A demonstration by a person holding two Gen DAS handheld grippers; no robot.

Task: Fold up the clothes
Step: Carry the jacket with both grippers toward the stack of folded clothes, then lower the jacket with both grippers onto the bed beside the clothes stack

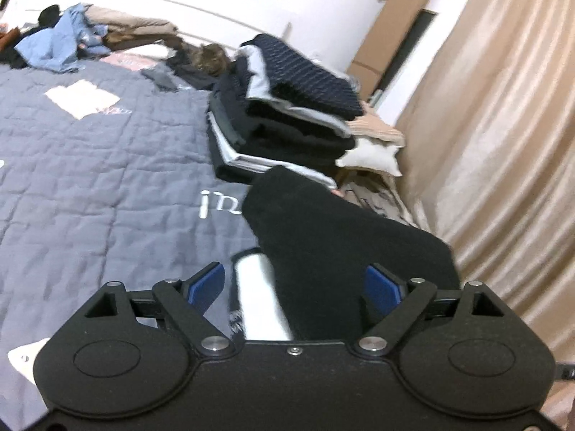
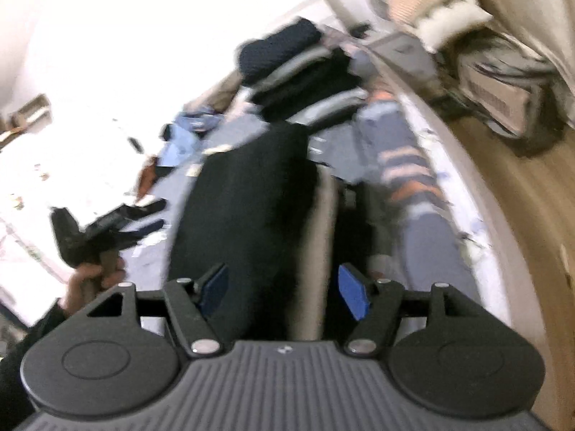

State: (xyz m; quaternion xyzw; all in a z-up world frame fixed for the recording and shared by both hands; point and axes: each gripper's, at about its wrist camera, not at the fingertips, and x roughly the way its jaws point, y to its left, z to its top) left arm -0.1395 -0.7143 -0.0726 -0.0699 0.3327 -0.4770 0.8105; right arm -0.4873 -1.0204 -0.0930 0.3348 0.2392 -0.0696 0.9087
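A folded black garment (image 1: 323,248) with a white layer (image 1: 257,294) lies between the spread blue pads of my left gripper (image 1: 293,287), above the grey quilted bedspread (image 1: 100,179). In the right wrist view the same black garment (image 2: 248,208), with a beige edge (image 2: 323,237), lies between the wide-apart blue pads of my right gripper (image 2: 284,291). Both grippers' jaws stand open around the garment. The left gripper also shows in the right wrist view (image 2: 115,222), held in a hand. A stack of folded dark clothes (image 1: 287,115) stands just beyond the garment and also shows in the right wrist view (image 2: 302,75).
A heap of unfolded clothes (image 1: 72,39) lies at the far side of the bed. A beige curtain (image 1: 503,143) hangs on the right. A cream pillow (image 1: 373,154) and boxes sit by the bed's edge. Wooden floor (image 2: 521,197) runs beside the bed.
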